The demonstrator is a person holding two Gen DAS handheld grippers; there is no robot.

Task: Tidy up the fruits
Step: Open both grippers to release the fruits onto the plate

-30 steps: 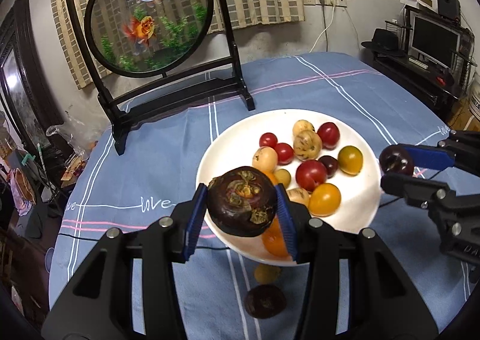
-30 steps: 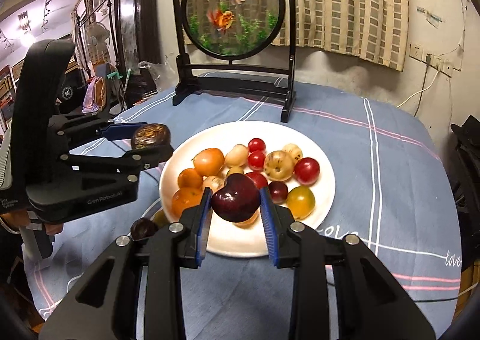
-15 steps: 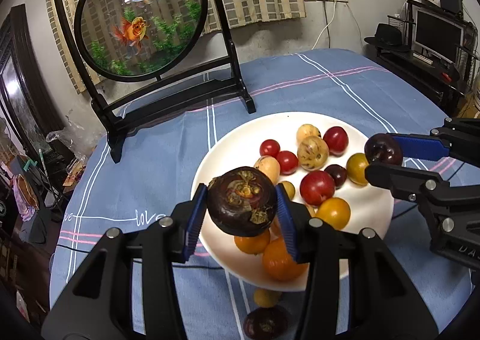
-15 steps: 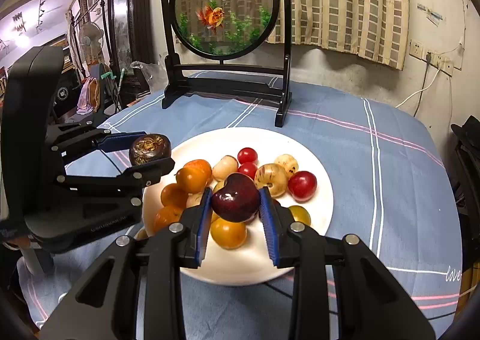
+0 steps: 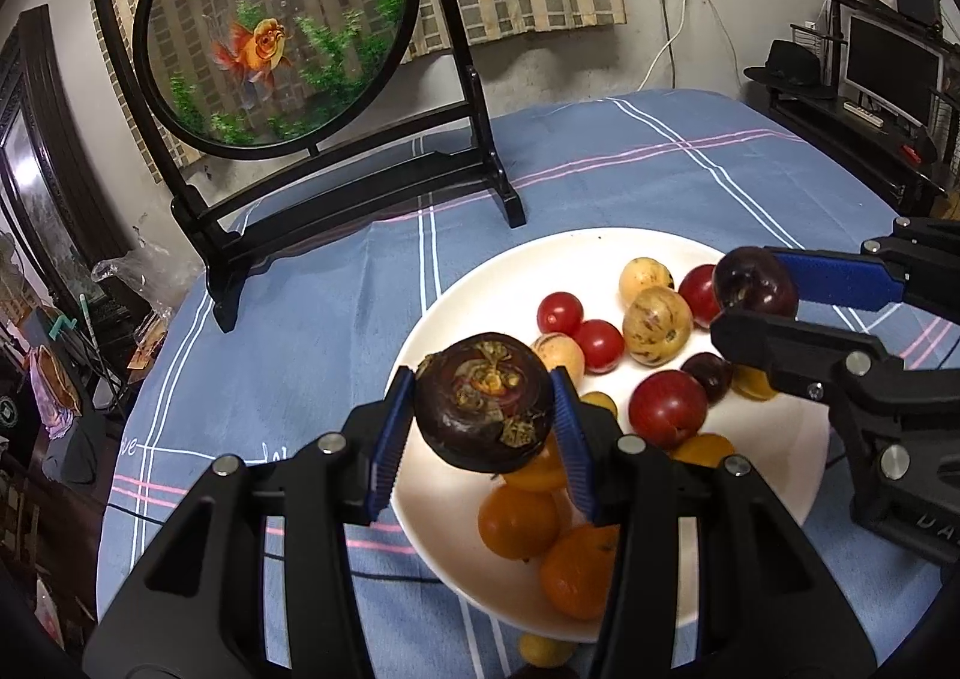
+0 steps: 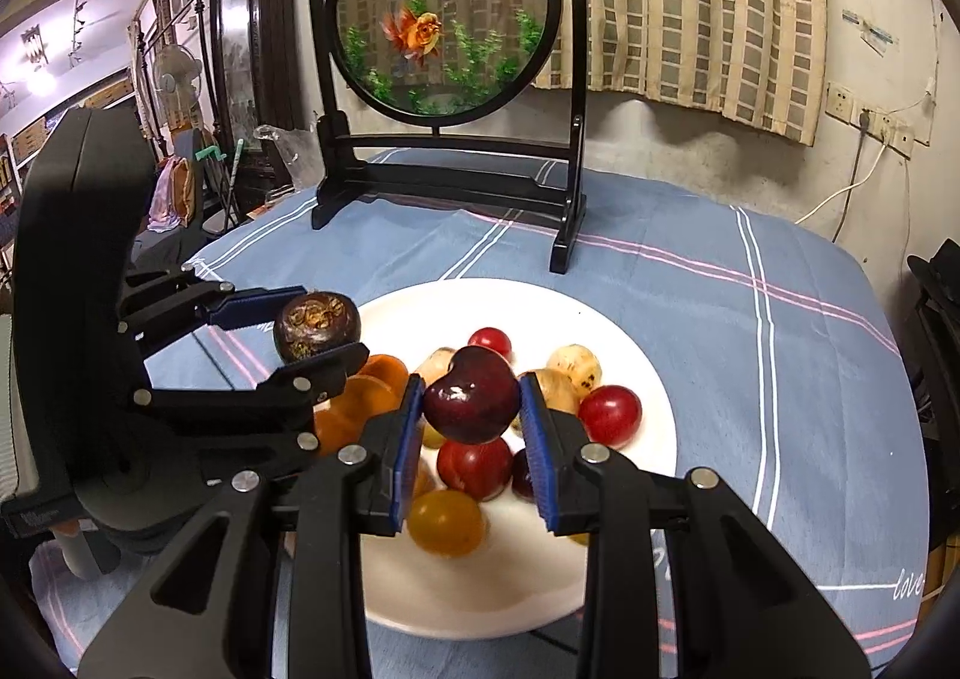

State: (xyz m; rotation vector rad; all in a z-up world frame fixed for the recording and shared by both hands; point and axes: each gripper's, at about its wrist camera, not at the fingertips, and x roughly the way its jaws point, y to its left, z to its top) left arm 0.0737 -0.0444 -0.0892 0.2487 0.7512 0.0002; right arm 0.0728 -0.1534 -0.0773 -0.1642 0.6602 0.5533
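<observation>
A white plate point(image 5: 480, 283) point(image 6: 636, 367) on the blue tablecloth holds several red, yellow, orange and dark fruits. My left gripper point(image 5: 485, 424) is shut on a dark mangosteen point(image 5: 485, 402) and holds it above the plate's left part; it also shows in the right wrist view point(image 6: 317, 324). My right gripper point(image 6: 471, 409) is shut on a dark red plum point(image 6: 471, 394) above the fruit pile; it shows at the right in the left wrist view point(image 5: 755, 286). A small yellow fruit point(image 5: 543, 649) lies on the cloth by the plate's near rim.
A round goldfish screen on a black stand point(image 5: 273, 28) point(image 6: 444, 13) stands on the table behind the plate. The table edge drops off at left toward cluttered furniture. A wall with curtain lies behind; a monitor and shelf point(image 5: 888, 61) stand at right.
Both grippers have moved forward over the plate, each still holding its fruit. The plate and the screen look closer, and the dark fruit on the cloth has left the left wrist view.
</observation>
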